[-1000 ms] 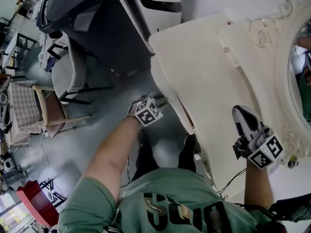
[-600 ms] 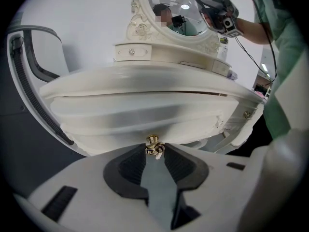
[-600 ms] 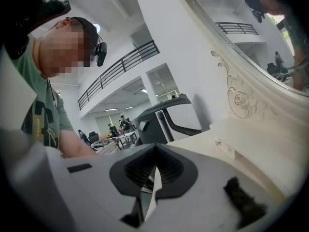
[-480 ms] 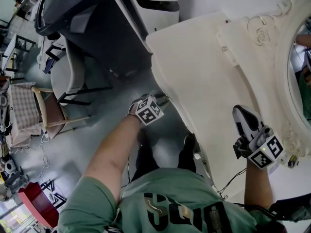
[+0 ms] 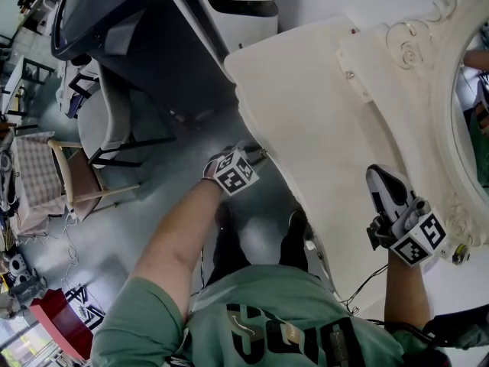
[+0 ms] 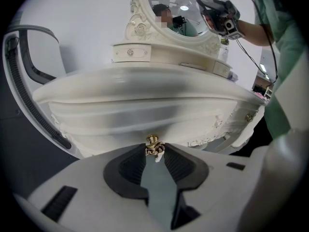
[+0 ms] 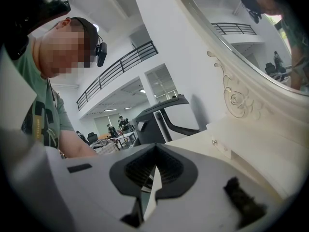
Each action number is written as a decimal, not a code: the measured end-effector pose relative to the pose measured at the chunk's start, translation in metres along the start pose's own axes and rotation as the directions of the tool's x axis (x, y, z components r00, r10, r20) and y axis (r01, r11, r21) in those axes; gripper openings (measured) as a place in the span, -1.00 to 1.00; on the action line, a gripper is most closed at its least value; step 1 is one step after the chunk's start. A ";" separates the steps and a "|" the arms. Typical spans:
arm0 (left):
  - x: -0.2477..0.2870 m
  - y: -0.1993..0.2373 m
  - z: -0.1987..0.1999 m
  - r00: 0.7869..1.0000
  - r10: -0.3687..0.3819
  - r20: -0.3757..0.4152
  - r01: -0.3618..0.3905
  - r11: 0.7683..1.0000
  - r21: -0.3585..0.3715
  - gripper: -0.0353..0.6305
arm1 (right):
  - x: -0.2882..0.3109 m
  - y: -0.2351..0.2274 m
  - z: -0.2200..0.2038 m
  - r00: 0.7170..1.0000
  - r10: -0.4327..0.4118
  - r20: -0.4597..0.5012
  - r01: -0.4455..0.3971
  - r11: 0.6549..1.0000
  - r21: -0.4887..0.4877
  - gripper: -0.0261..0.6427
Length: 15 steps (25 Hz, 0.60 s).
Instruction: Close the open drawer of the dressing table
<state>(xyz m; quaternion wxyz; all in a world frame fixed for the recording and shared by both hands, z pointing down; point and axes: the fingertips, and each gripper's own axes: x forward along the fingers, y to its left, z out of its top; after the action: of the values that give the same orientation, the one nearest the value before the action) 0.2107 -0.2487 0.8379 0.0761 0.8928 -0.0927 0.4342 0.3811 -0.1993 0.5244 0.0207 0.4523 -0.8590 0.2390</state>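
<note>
Drawer [image 6: 145, 122]: curved white front set under the near edge of the table [image 5: 321, 128], its brass knob [image 6: 152, 140] pinched between the jaw tips of the left gripper [image 6: 155, 152]; how far the drawer stands out cannot be told. Right gripper [image 7: 154, 151]: jaws closed together on nothing, held over the tabletop's right end, near the mirror [image 6: 178, 13] frame. Beyond the table: dark machine [image 5: 114, 14], wooden chair [image 5: 76, 178], grey floor [image 5: 153, 205].

The mirror [image 6: 186, 6] stands on the dressing table [image 6: 145, 88], treadmill [image 5: 153, 52] beside.
</note>
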 end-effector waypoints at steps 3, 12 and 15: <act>0.002 0.001 0.003 1.000 -0.004 0.004 0.004 1.000 0.001 -0.51 | -0.001 -0.002 0.001 1.000 -0.004 0.000 0.004 1.000 0.000 -0.89; 0.010 0.001 0.013 1.000 -0.018 0.009 0.018 1.000 0.011 -0.52 | -0.004 -0.011 0.000 1.000 -0.010 0.004 0.010 1.000 0.007 -0.89; 0.011 0.002 0.016 1.000 -0.027 0.007 0.027 1.000 0.016 -0.52 | -0.006 -0.014 0.003 1.000 -0.014 0.006 0.014 1.000 0.010 -0.89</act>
<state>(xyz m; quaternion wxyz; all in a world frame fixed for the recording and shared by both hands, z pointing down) 0.2292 -0.2557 0.8365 0.0746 0.8962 -0.0775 0.4304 0.3963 -0.2026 0.5260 0.0178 0.4591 -0.8547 0.2417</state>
